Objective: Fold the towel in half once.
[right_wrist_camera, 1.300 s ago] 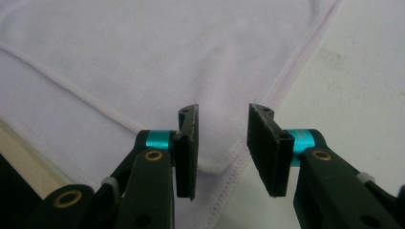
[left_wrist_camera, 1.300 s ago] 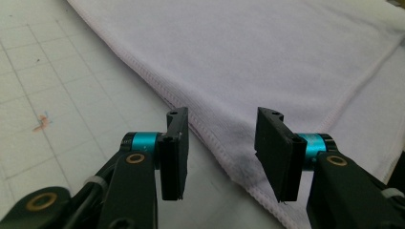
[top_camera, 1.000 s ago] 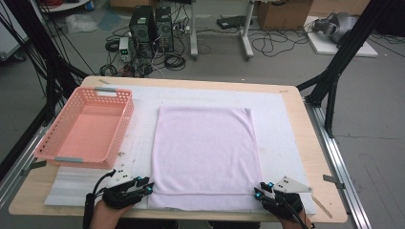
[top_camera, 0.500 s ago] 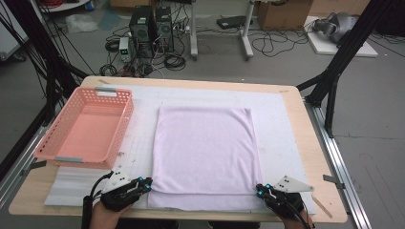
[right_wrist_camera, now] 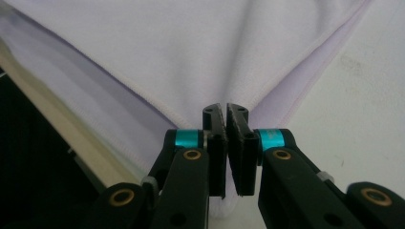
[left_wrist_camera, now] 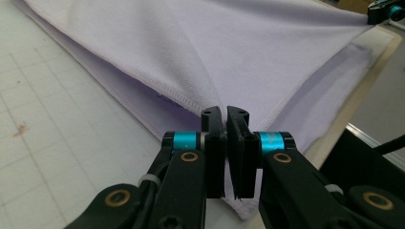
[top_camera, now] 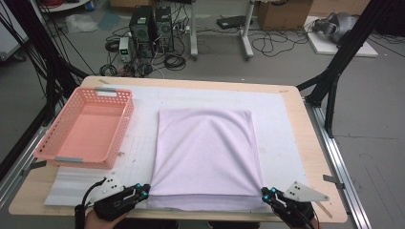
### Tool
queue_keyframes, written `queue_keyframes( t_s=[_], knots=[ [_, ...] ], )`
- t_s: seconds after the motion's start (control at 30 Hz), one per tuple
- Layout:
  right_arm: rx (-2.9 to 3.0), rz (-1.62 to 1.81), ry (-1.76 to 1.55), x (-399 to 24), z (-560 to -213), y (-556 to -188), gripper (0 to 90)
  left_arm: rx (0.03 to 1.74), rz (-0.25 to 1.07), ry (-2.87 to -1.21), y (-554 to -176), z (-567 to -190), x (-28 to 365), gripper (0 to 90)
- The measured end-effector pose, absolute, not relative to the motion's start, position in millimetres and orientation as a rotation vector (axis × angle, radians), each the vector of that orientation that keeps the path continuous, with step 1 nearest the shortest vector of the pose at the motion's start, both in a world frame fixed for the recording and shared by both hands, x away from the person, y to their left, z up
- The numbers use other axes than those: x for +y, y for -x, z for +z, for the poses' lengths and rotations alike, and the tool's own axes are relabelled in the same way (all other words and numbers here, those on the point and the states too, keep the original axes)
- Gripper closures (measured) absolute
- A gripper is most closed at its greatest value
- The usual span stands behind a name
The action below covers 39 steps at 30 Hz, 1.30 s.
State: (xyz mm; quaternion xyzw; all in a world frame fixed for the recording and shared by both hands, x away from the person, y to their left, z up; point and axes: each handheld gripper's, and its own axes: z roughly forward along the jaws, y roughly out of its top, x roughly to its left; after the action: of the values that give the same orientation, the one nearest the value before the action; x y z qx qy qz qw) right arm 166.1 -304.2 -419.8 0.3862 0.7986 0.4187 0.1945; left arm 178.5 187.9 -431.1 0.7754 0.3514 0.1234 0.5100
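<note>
Grippers, 2: left gripper (top_camera: 142, 192) & right gripper (top_camera: 265, 194) each clamp 1 cloth (top_camera: 206, 152) corner; 1 basket (top_camera: 119, 125).

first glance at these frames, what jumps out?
The pale lilac cloth spread flat mid-table on the white grid mat. Each claw is pinched on a near corner of it: left claw at the near-left corner, right claw at the near-right, lifting the top layer slightly. Next, the empty pink basket at the table's left side.
</note>
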Motion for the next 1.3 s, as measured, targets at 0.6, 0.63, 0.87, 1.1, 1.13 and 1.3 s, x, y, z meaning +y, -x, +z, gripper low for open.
queue_keyframes(
  t_s=[0.6, 0.63, 0.87, 1.1, 1.13, 1.3],
  knots=[
    [2.242, 1.149, -1.197, -319.0, -429.0, -147.9, 67.0, 0.897, 0.22, -1.916, -169.6, -441.3, 187.6, 52.4],
    [2.217, 1.16, -1.214, -319.9, -427.8, -148.5, 66.5, 0.9, 0.232, -1.903, -172.3, -439.5, 189.3, 50.0],
    [2.093, 1.13, -1.286, -317.5, -428.4, -184.4, 68.9, 0.928, 0.246, -1.832, -200.6, -435.8, 193.3, 48.0],
    [2.16, 1.07, -1.304, -291.8, -441.4, -242.4, 69.0, 0.976, 0.265, -1.769, -233.7, -435.7, 197.1, 47.8],
    [2.172, 1.063, -1.31, -288.4, -444.2, -247.4, 69.2, 0.983, 0.27, -1.764, -236.7, -435.8, 197.6, 47.8],
    [2.193, 0.936, -1.274, -287.6, -443.5, -255.8, 86.7, 1.006, 0.279, -1.75, -246.4, -436.9, 196.4, 48.4]
  ],
)
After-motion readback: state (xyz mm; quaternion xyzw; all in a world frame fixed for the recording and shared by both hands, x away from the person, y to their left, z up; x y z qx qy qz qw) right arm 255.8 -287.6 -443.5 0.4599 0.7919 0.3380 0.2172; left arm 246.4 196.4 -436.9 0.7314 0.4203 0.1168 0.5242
